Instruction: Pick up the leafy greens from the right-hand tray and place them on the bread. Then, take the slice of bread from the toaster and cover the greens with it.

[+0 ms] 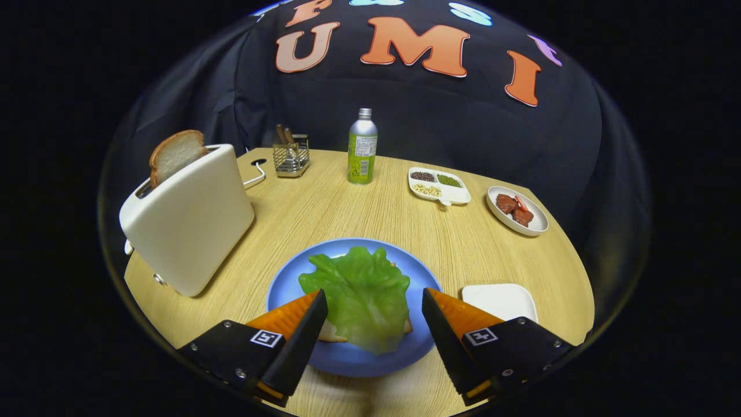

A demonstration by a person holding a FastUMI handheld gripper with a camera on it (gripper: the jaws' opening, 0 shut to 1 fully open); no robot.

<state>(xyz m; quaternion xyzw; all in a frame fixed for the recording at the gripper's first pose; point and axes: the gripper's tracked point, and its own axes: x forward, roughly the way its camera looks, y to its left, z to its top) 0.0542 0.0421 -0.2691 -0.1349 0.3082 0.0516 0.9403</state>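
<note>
Jaws released, straddling the greens (362,295) on the bread (333,333) — risk: lifting away snags the leaf, dragging it off the plate (283,289).

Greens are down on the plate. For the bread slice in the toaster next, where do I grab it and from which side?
Grip the bread slice by its exposed upper half, which stands out of the slot of the toaster. Come from above, one finger on each flat face, since the lower part sits inside the slot. The gripper is open, straddling the leafy greens on the blue plate.
</note>
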